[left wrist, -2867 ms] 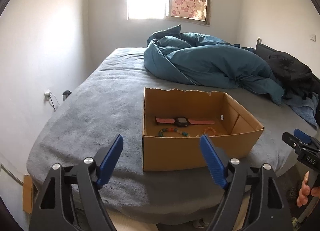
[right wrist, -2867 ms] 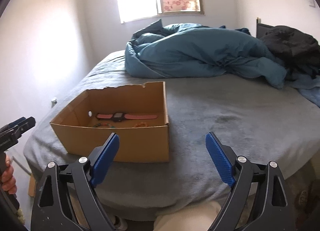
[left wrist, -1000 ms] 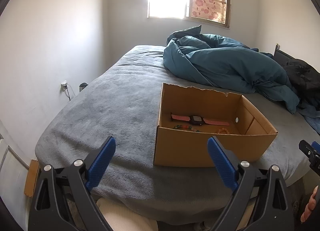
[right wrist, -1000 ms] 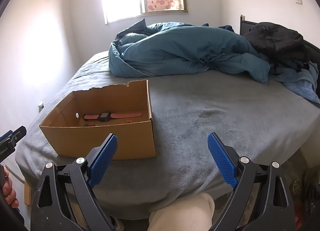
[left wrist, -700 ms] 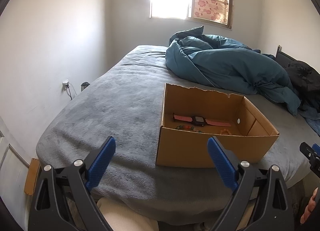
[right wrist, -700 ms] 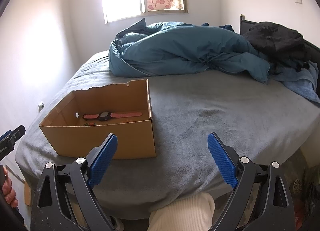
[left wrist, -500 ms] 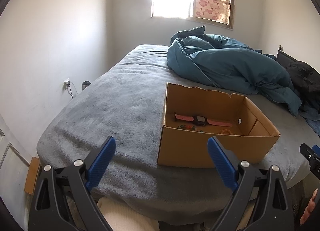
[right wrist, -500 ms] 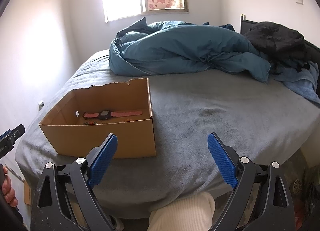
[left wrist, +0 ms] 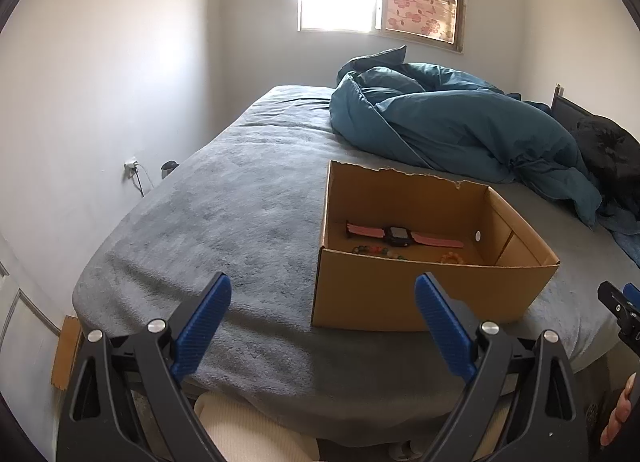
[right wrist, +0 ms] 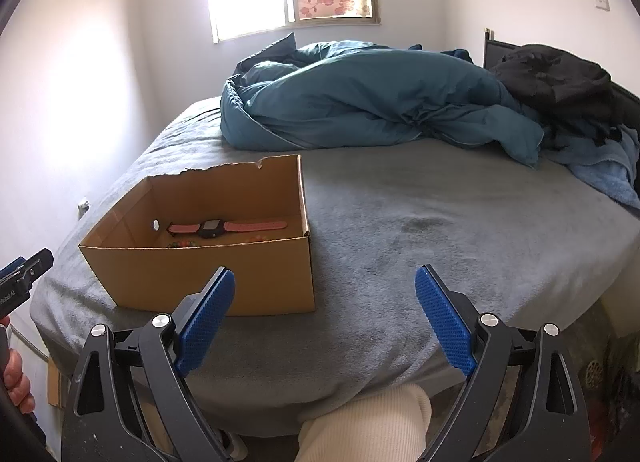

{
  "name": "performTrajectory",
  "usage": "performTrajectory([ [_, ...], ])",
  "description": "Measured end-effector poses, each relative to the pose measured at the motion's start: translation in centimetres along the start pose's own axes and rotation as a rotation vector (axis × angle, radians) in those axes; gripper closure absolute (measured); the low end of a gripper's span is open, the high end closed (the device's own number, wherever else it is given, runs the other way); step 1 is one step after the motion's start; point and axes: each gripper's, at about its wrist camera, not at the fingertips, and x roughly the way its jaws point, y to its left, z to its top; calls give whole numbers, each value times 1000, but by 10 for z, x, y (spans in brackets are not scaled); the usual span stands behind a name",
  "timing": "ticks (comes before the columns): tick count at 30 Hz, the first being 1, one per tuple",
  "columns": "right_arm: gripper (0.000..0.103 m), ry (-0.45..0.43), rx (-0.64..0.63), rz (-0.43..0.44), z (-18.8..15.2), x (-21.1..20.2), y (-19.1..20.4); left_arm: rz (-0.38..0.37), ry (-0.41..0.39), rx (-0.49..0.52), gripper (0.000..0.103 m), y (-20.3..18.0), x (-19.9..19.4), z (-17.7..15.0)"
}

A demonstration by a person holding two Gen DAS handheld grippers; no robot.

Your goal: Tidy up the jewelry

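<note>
An open cardboard box (left wrist: 400, 298) (right wrist: 208, 274) sits on the grey bed near its front edge. Inside lie a pink-strapped watch (left wrist: 398, 237) (right wrist: 224, 227), a string of coloured beads (left wrist: 376, 250) (right wrist: 182, 244) and a small orange bracelet (left wrist: 452, 258), mostly hidden behind the box's front wall in the right wrist view. My left gripper (left wrist: 322, 316) hangs open in front of the bed, left of the box front, holding nothing. My right gripper (right wrist: 324, 312) is open too, over the bed edge to the right of the box.
A crumpled teal duvet (left wrist: 452, 129) (right wrist: 368, 101) lies behind the box, with a black bag (right wrist: 560, 81) at the far right. The bed's grey blanket (right wrist: 440, 221) is bare right of the box. A person's cream-clad leg (right wrist: 368, 426) is below the grippers. A wall socket (left wrist: 131, 163) is at left.
Both grippers have drawn back and risen slightly from the bed since the earliest frames; the box now looks smaller and farther. Over the last second little has shifted. Both stay open.
</note>
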Motion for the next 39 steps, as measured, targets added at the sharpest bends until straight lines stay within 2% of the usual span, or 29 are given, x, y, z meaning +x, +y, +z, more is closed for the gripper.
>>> performTrajectory([
  [39,15,93,-4,-24,32,34,27,-7,104,14,12,0,40,33],
])
